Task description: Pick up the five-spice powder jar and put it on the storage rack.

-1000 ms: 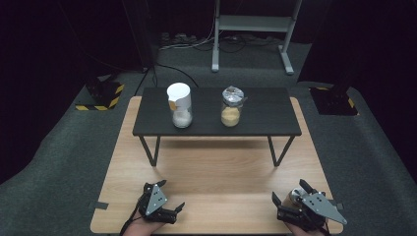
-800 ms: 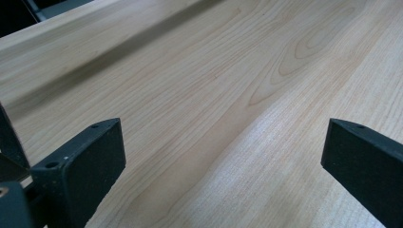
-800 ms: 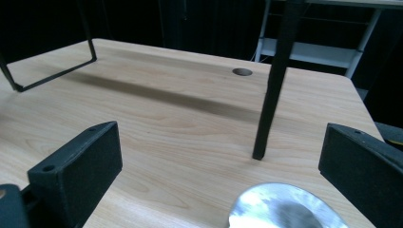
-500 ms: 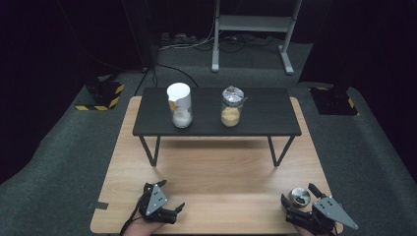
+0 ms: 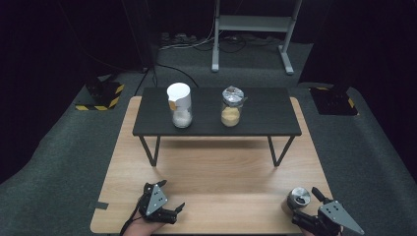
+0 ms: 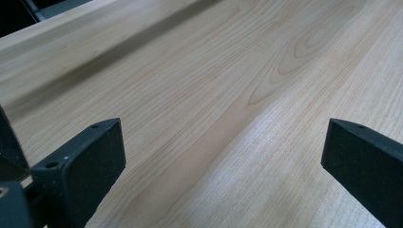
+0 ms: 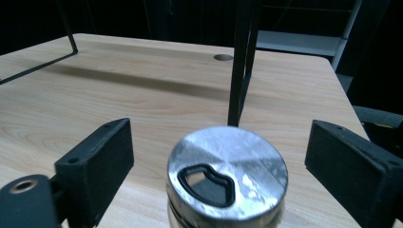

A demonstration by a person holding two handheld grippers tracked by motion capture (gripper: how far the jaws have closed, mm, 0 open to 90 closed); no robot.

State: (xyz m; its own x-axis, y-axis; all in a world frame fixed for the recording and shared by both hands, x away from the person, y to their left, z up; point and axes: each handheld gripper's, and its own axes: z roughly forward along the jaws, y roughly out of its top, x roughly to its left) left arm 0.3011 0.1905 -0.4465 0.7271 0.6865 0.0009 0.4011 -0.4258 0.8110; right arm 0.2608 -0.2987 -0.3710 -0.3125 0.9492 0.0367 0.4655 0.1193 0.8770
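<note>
At table's near edge, right gripper [image 5: 306, 196] jaws — just closing, not yet touching — are best centred around the metal-lidded shaker [image 7: 227, 176]; left gripper [image 5: 169, 196] is held unclenched, empty.

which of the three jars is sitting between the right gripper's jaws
The metal-lidded jar at the wooden table's near right corner. It stands between the right gripper's jaws, untouched; the white-lidded jar and foil-topped jar stand on the black shelf.
</note>
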